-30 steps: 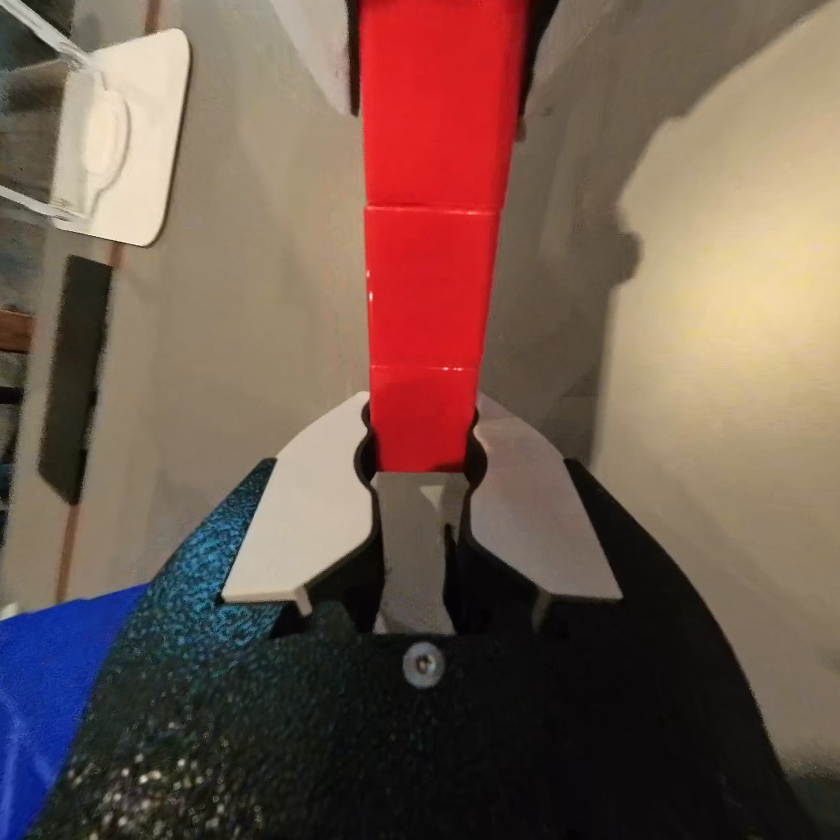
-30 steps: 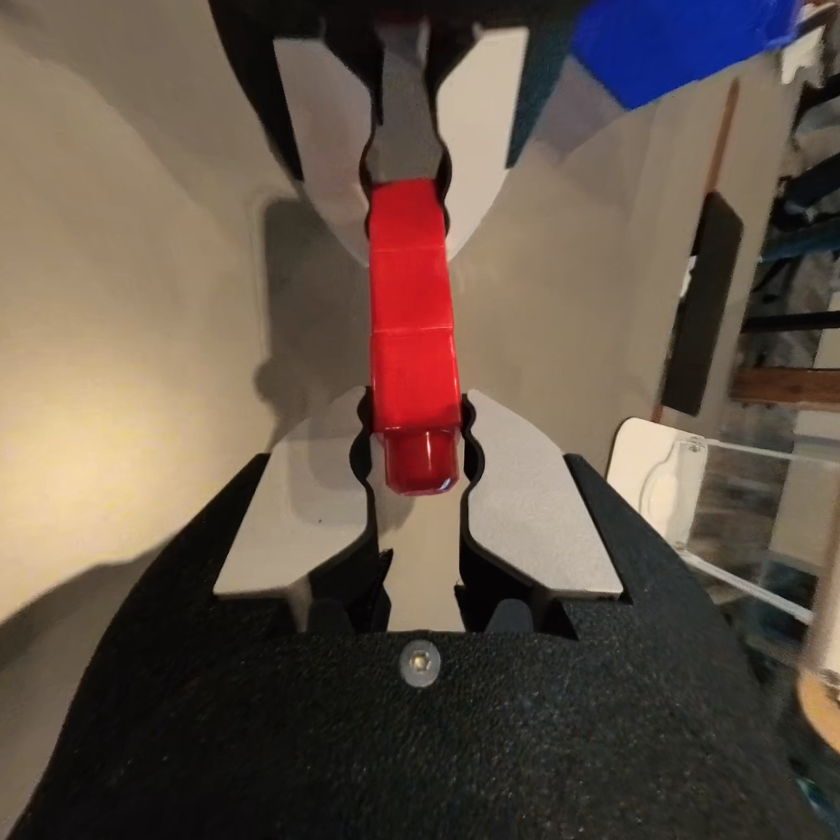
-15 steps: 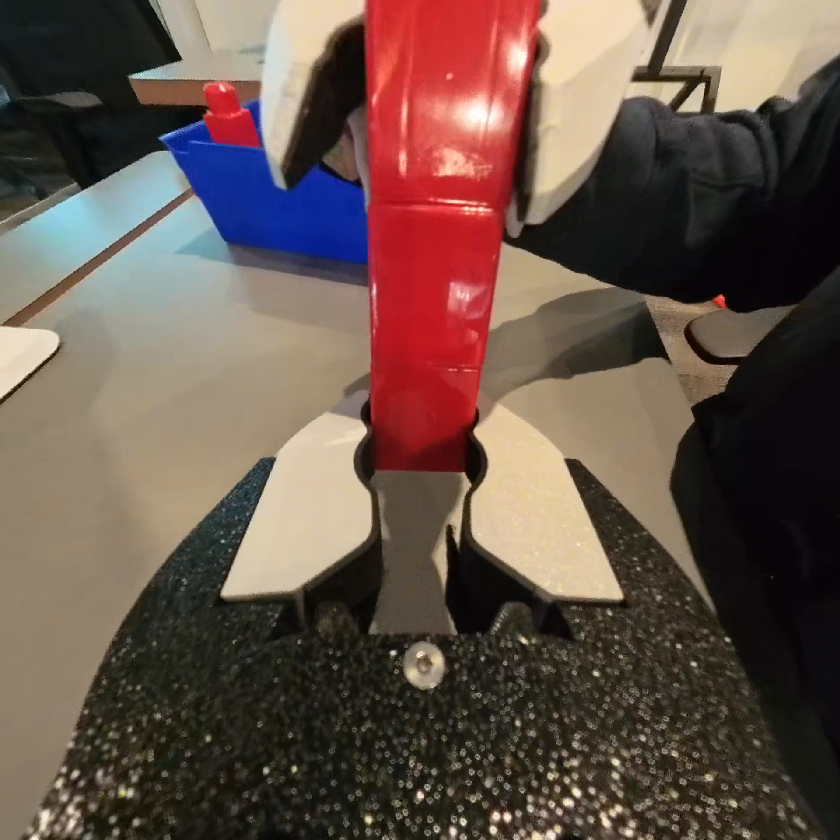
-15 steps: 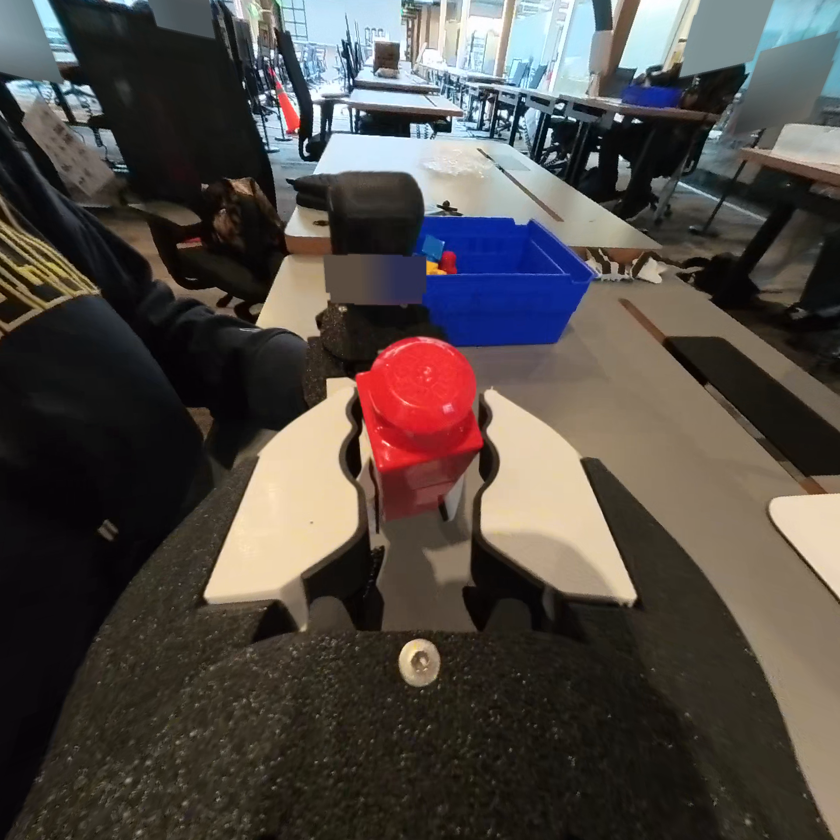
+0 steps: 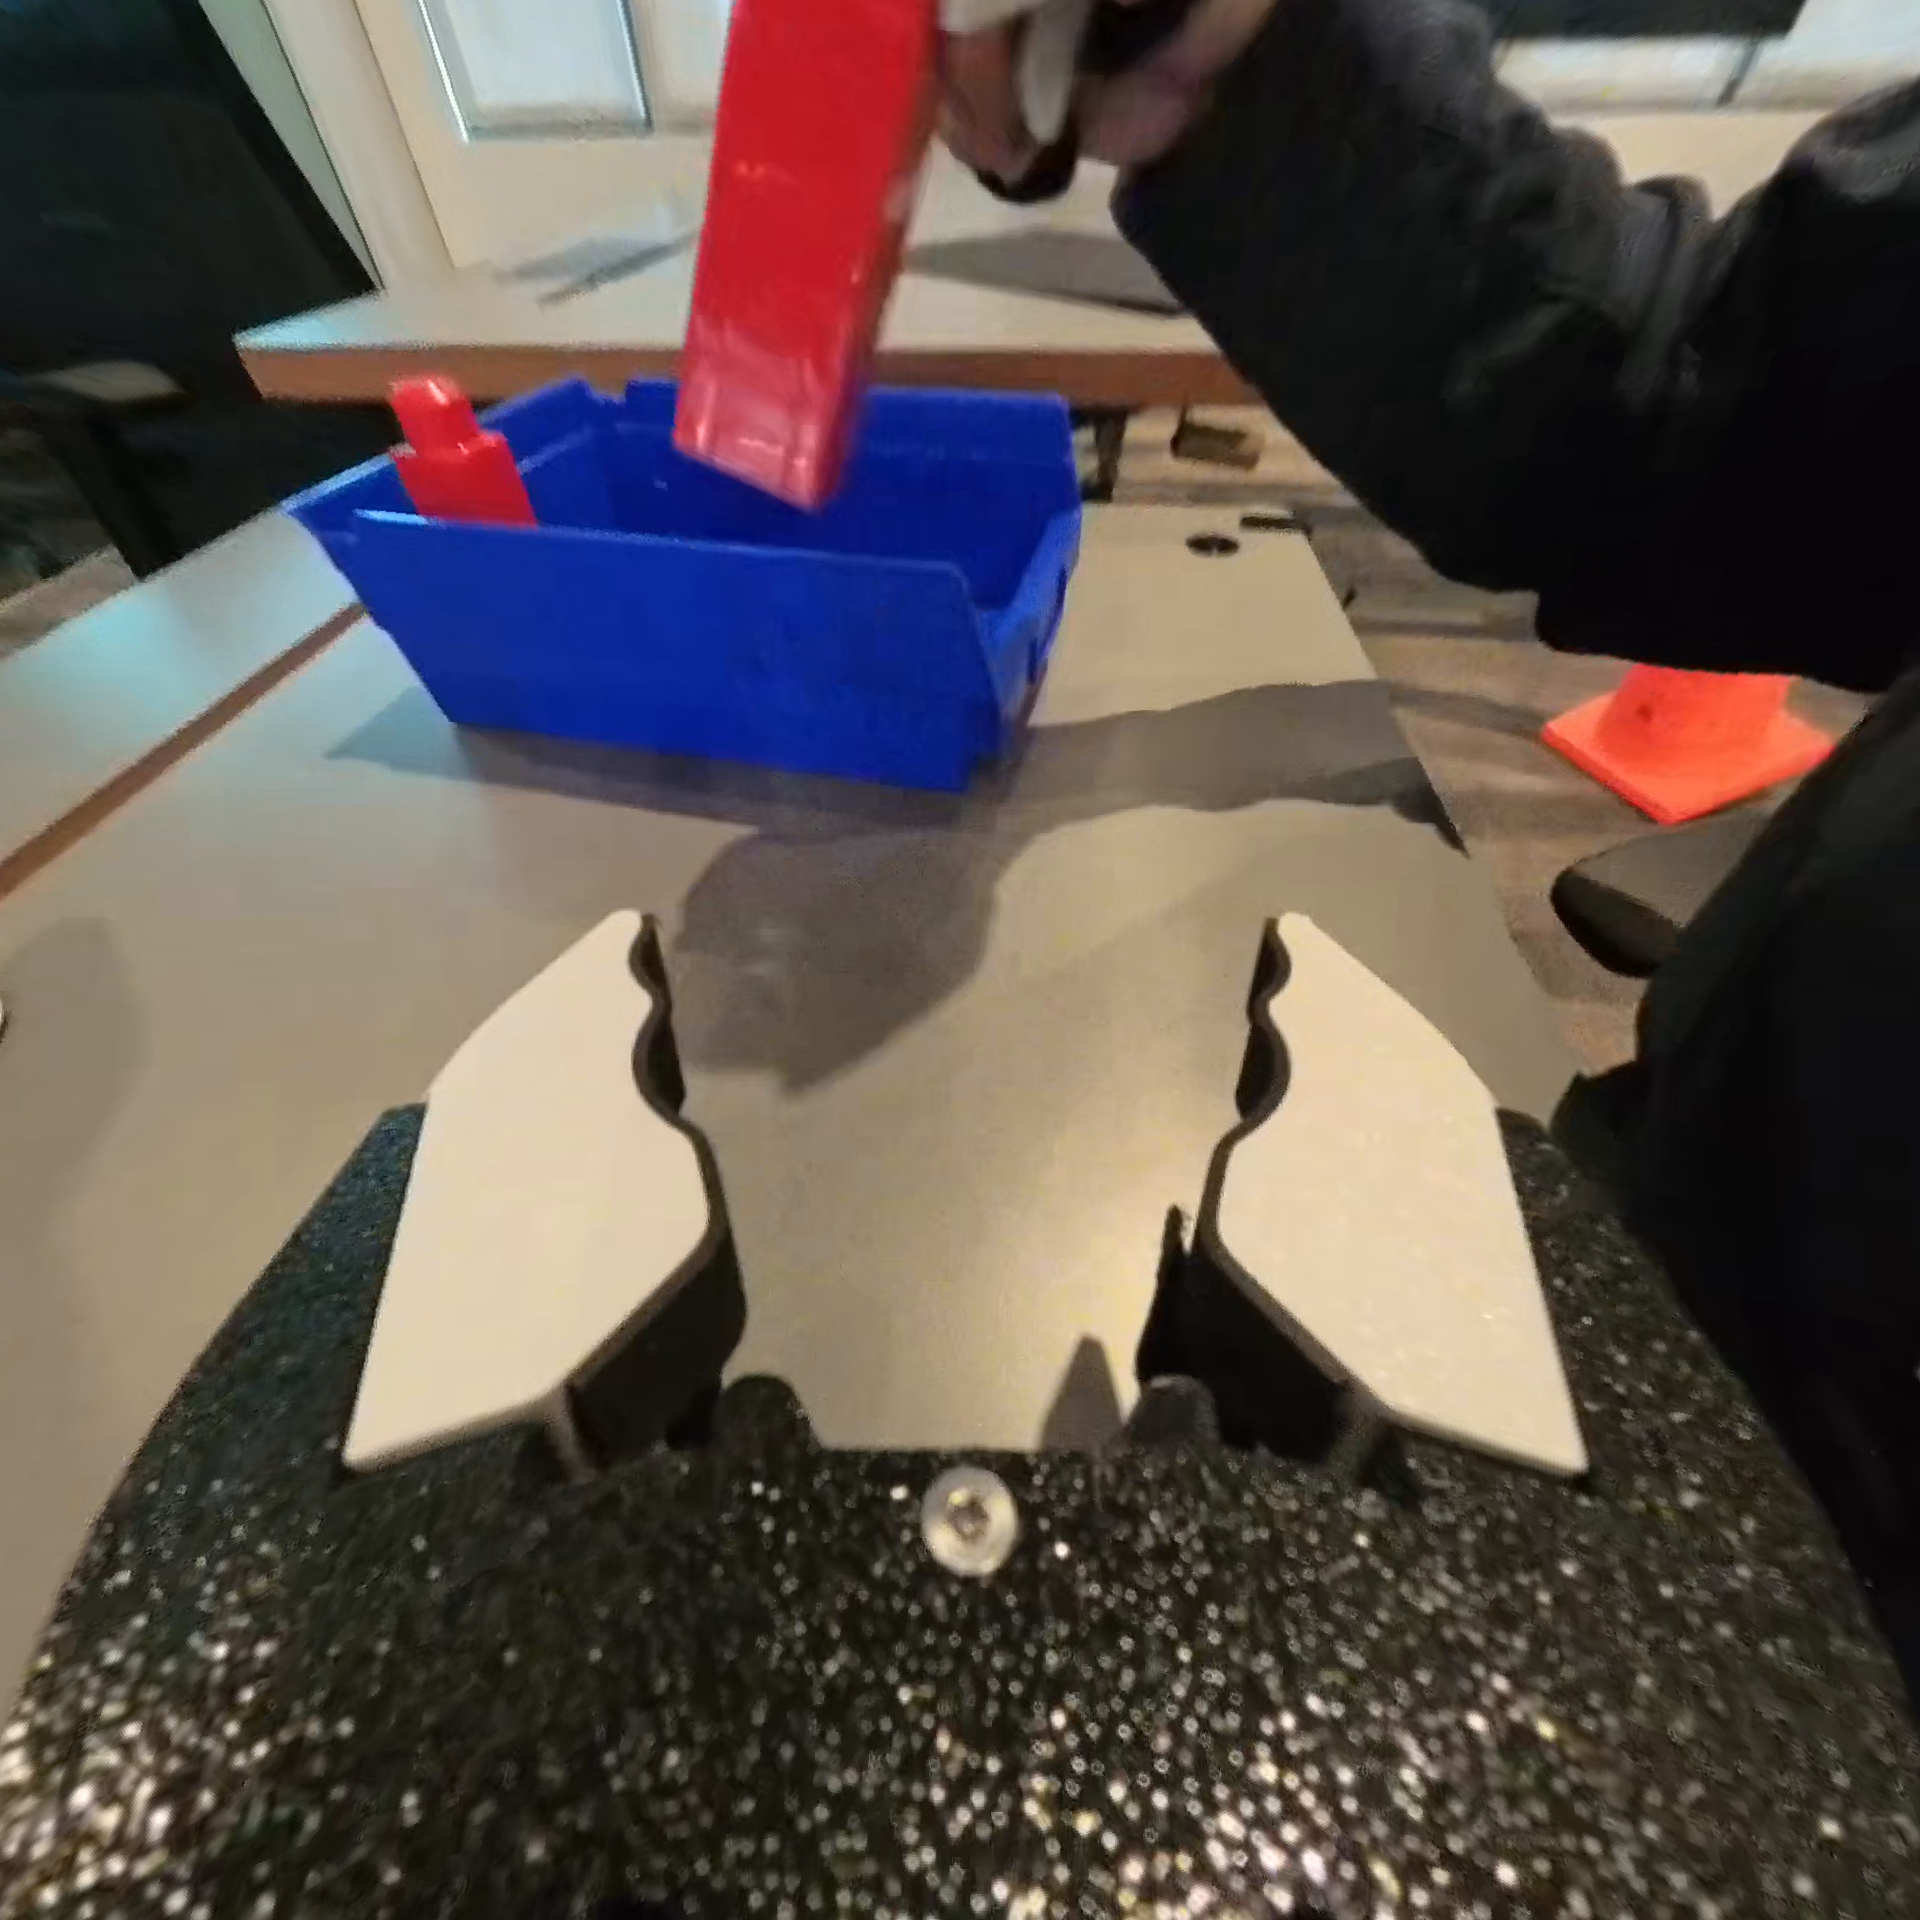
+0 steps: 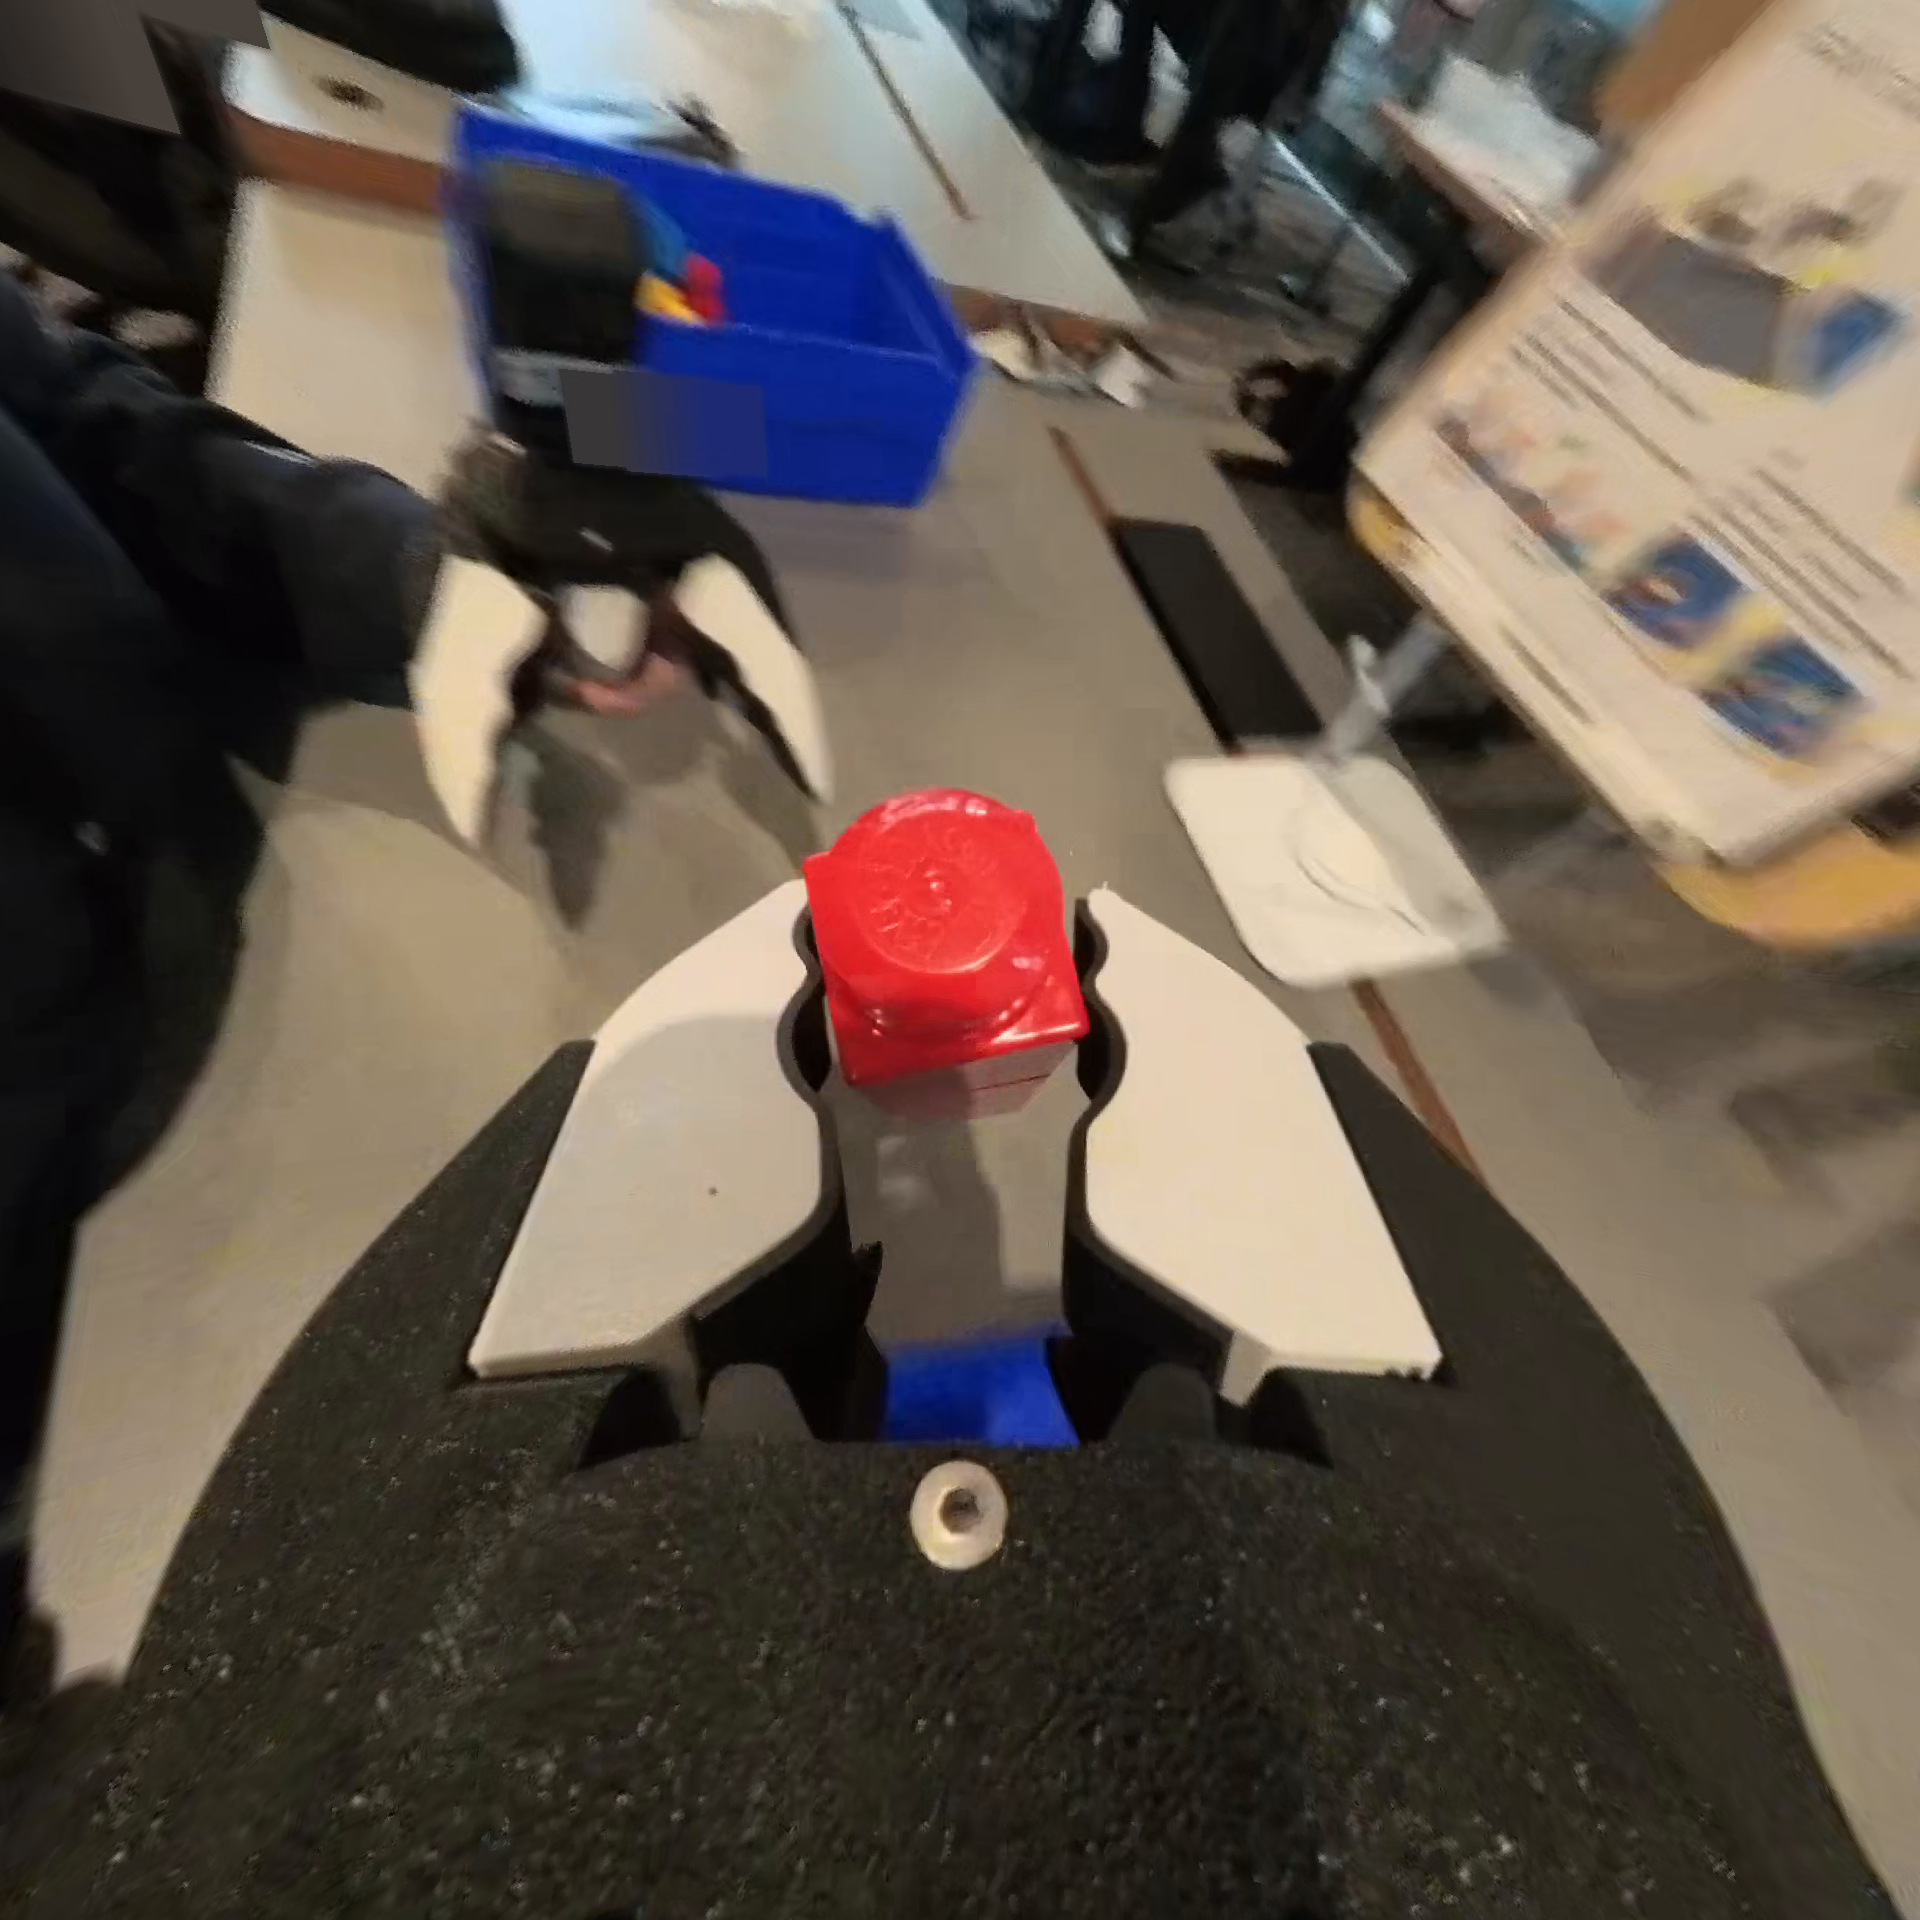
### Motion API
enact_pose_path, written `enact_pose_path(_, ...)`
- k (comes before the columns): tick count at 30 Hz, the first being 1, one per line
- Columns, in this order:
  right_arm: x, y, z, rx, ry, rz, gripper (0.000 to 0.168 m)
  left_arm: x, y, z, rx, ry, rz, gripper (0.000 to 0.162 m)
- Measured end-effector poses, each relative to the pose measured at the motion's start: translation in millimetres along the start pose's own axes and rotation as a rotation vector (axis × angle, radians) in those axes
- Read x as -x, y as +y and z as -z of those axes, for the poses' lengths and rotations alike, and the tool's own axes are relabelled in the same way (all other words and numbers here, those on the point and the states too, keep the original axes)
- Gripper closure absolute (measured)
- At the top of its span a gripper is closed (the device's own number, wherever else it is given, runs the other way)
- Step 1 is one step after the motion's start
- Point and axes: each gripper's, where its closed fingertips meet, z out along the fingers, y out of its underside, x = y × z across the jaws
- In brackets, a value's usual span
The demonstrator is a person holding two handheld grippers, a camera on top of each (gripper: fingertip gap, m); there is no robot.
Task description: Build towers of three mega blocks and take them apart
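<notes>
A red tower of mega blocks (image 5: pixel 800 260) hangs tilted in the air above the blue bin (image 5: pixel 707 623). My right gripper (image 6: pixel 945 914) is shut on its top end, and I see the round stud of the tower (image 6: pixel 940 935) between the fingers. My left gripper (image 5: pixel 961 935) is open and empty, low over the grey table (image 5: pixel 312 883), a short way in front of the bin. It also shows in the right wrist view (image 6: pixel 623 707), with its jaws spread. A single red block (image 5: pixel 452 457) stands up at the bin's far left corner.
A second blue bin (image 6: pixel 831 343) with several coloured blocks stands behind the left gripper. A white stand base (image 6: pixel 1330 883) carrying a poster board (image 6: pixel 1662 416) sits to the right, beside a black strip (image 6: pixel 1205 623). An orange cone (image 5: pixel 1683 738) is on the floor.
My left gripper has let go of the tower's lower end and opened wide. The right gripper has carried the whole red tower up and away over the blue bin.
</notes>
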Motion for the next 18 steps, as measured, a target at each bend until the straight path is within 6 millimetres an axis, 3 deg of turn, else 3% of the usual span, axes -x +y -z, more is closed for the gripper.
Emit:
enact_pose_path(3,-75.9,51.0,57.5,0.136,0.112,-0.073,0.123,8.7,-0.8,4.8,-0.058,-0.048,0.016,0.058)
enact_pose_path(5,-110.6,92.3,72.2,0.197,0.093,-0.166,0.123,15.9,3.6,7.8,-0.073,-0.075,0.038,0.063)
enact_pose_path(8,-146.6,152.1,66.9,0.271,0.060,-0.209,0.122,25.3,7.5,11.4,-0.107,-0.101,0.073,0.064)
enact_pose_path(11,-165.0,191.0,49.6,0.266,0.025,-0.215,0.122,35.7,11.5,16.5,-0.109,-0.145,0.074,0.068)
enact_pose_path(15,-177.0,225.5,31.8,0.288,-0.025,-0.219,0.122,48.7,10.9,26.4,-0.138,-0.199,0.107,0.072)
enact_pose_path(18,-183.8,232.3,24.6,0.306,-0.042,-0.248,0.122,53.3,12.6,30.5,-0.162,-0.212,0.135,0.075)
